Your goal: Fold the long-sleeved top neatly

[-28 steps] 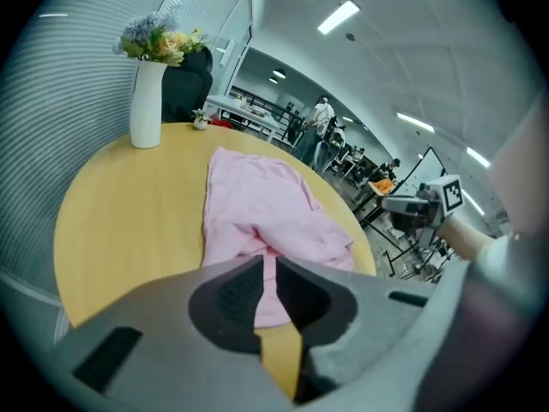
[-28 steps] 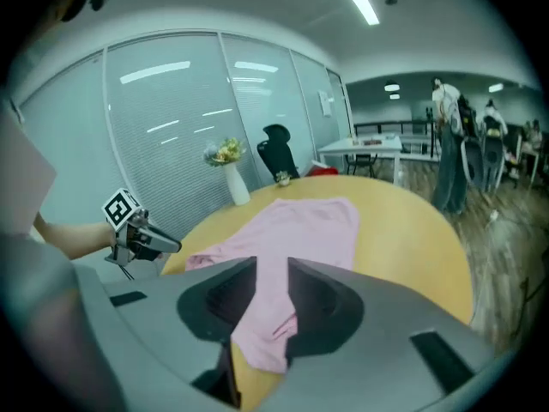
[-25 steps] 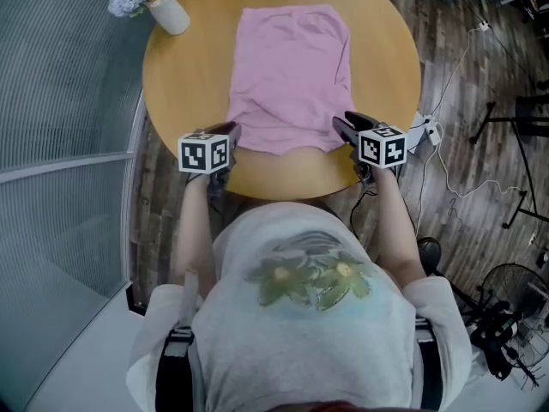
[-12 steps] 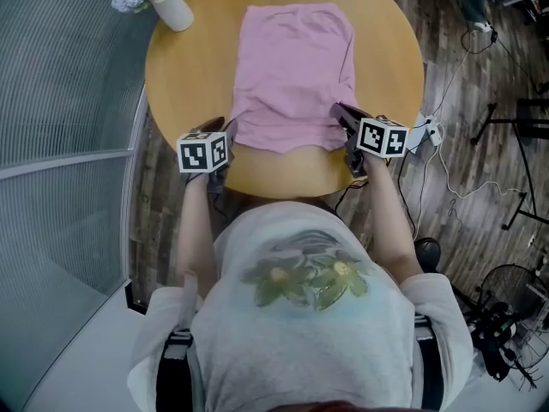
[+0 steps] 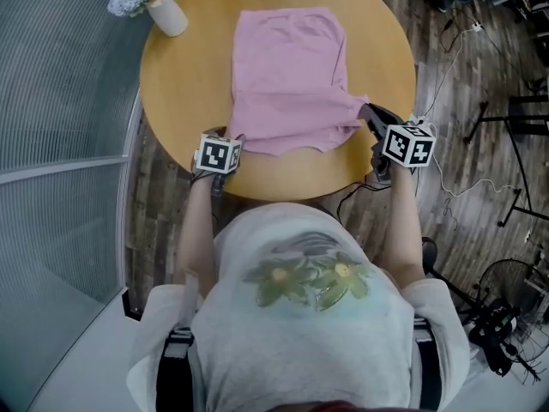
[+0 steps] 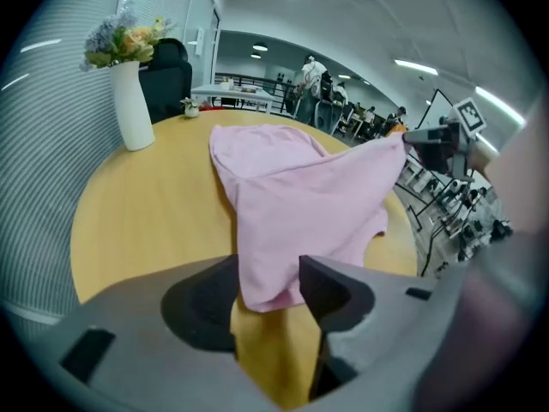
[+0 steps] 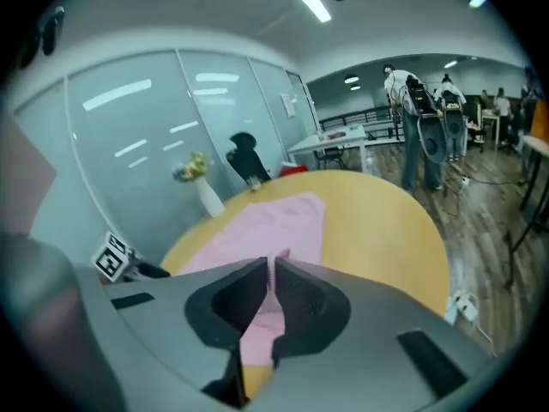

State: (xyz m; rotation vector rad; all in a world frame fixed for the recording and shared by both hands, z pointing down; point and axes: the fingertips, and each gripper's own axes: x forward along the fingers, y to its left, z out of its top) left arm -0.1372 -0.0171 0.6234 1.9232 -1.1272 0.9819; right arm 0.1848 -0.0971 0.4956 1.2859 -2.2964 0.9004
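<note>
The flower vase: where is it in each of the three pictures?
Head view: the vase stands at the top left, near the edge of the table.
Left gripper view: the vase looks big, at the upper left.
Right gripper view: the vase looks tiny, left of the middle.
Shared landmark: the pink top lies on the table just right of the vase in all three.

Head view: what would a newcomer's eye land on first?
A pink top spread on the round wooden table. The right gripper is shut on its near right corner, holding it raised; the left gripper has just been opening its fingers, the near left corner between them.
</note>
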